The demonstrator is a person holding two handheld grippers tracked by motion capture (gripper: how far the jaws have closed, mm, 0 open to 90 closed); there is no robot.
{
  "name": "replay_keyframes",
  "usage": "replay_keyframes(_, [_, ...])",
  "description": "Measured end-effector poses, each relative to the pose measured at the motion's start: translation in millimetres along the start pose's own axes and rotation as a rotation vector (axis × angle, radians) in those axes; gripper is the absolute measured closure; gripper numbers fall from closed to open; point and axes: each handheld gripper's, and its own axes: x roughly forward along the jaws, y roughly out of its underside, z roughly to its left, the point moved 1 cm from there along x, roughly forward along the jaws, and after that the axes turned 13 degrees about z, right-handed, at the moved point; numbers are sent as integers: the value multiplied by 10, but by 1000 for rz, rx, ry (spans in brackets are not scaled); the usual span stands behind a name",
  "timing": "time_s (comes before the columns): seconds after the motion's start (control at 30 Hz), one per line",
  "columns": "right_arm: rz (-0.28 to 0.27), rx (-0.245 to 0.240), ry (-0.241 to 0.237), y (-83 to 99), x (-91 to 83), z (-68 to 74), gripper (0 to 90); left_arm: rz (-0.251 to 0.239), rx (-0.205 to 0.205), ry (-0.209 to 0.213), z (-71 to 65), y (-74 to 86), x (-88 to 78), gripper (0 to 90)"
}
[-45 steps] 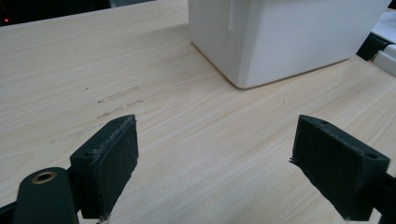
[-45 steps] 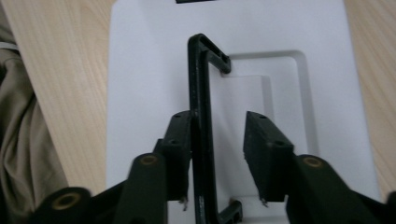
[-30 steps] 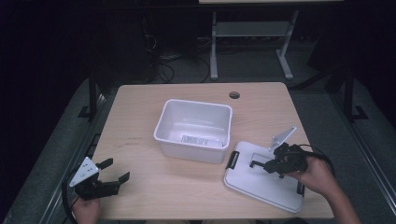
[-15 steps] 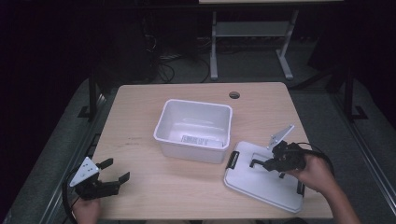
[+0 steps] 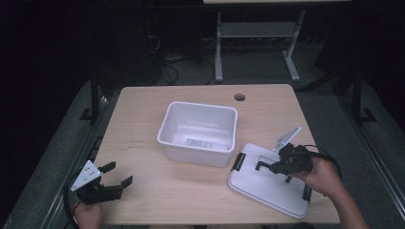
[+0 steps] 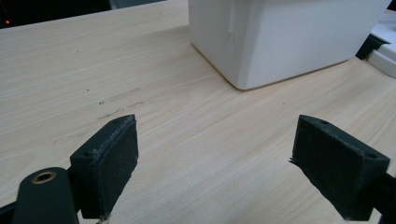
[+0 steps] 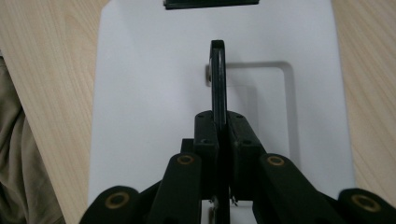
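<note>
the white lid (image 5: 267, 183) lies flat on the table (image 5: 143, 129) at its near right corner, just beside the open white bin (image 5: 200, 133). the right gripper (image 7: 219, 121) has just been closing and now pinches the lid's black handle (image 7: 217, 74), which stands up on edge between the pads; in the high view the same gripper (image 5: 279, 167) sits over the lid's middle.

the lid looks like thin moulded plastic: light, stiff enough to lift from one point, but smooth and likely to swing or tilt under a centre hold. the upright handle seems the natural place to hold it, since the flat top gives the pads nothing to grip; the black latches (image 5: 237, 161) at the ends are the other option.

the left gripper (image 5: 114, 183) rests spread wide, with nothing between its pads (image 6: 109, 154), at the near left of the table.

a label (image 5: 200, 142) lies inside the bin, its print too small to read.
</note>
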Motion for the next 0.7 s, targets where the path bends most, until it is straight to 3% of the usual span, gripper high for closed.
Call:
replay_keyframes(0.37, [7,-8,-7,21,-21,-33,841,0,-1,1,0,-1,2,137])
replay_keyframes(0.7, [-5,-13,-1,15,-154,-54,842,-2,-1,2,-4,-5,6,137])
